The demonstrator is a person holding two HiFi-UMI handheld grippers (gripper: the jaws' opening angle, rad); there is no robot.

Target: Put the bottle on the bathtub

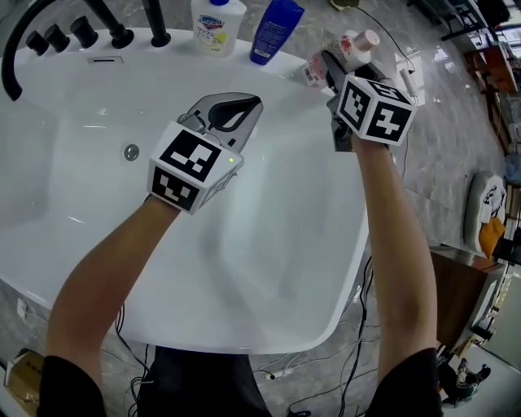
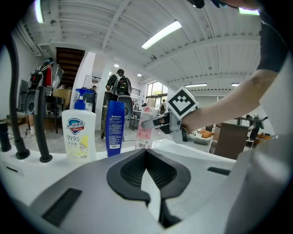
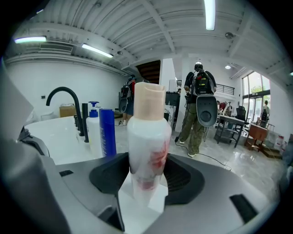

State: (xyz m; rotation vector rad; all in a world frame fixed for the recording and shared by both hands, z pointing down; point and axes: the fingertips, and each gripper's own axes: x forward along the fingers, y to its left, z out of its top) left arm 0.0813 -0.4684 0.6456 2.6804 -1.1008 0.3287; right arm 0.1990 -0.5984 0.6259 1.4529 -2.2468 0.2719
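Observation:
A white bottle with pink print and a beige cap (image 1: 348,47) sits between the jaws of my right gripper (image 1: 332,68), which is shut on it. The bottle is over the bathtub's back right rim (image 1: 281,72); whether its base touches the rim I cannot tell. In the right gripper view the bottle (image 3: 147,137) stands upright in the right gripper (image 3: 147,165). My left gripper (image 1: 247,106) is shut and empty, hovering over the tub's basin. The left gripper view shows its own jaws closed at the left gripper (image 2: 146,154), with the held bottle (image 2: 145,125) beyond.
A white Safeguard pump bottle (image 1: 218,24) and a blue bottle (image 1: 275,29) stand on the tub's back rim. Black faucet and handles (image 1: 73,31) are at the back left, and a drain overflow (image 1: 131,151) is inside the basin. Cables lie on the floor to the right.

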